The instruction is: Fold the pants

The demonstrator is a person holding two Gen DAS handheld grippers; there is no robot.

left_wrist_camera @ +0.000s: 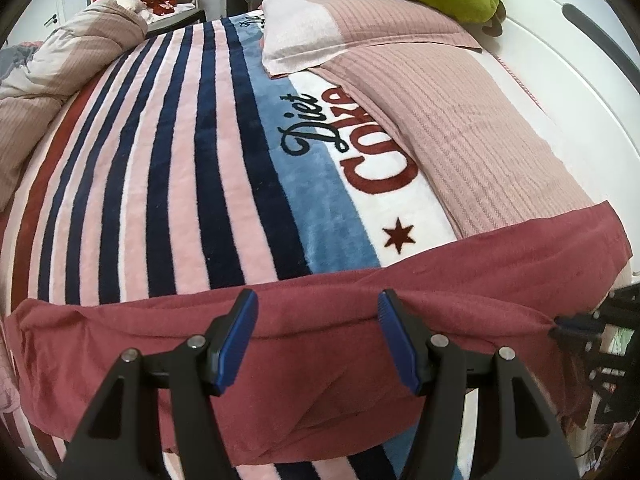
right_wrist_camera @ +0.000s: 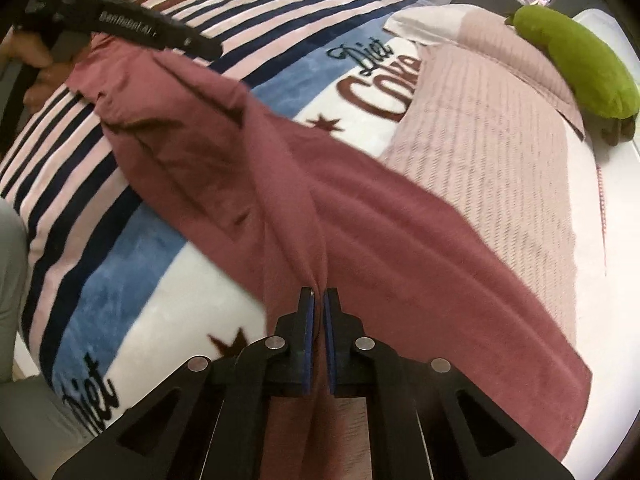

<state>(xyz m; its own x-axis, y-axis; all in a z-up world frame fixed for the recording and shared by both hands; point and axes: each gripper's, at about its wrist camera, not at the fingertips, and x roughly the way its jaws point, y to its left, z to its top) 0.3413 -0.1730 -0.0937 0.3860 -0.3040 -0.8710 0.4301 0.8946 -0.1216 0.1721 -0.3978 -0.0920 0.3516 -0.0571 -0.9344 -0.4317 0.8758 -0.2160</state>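
Bedroom, striped blanket on bed, maroon pants stretched lengthwise across its near edge, left gripper gaping over them, right gripper pinching a fold.

left gripper: jaws apart, pointing steeply down, blue pads pressing nothing | right gripper: jaws closed on pinched cloth, pointing steeply down | hand: gripping left handle

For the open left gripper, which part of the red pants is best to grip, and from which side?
Probably the raised folded edge of the pants, approached from above: the left gripper stands open over that ridge, which is thin enough to pinch.
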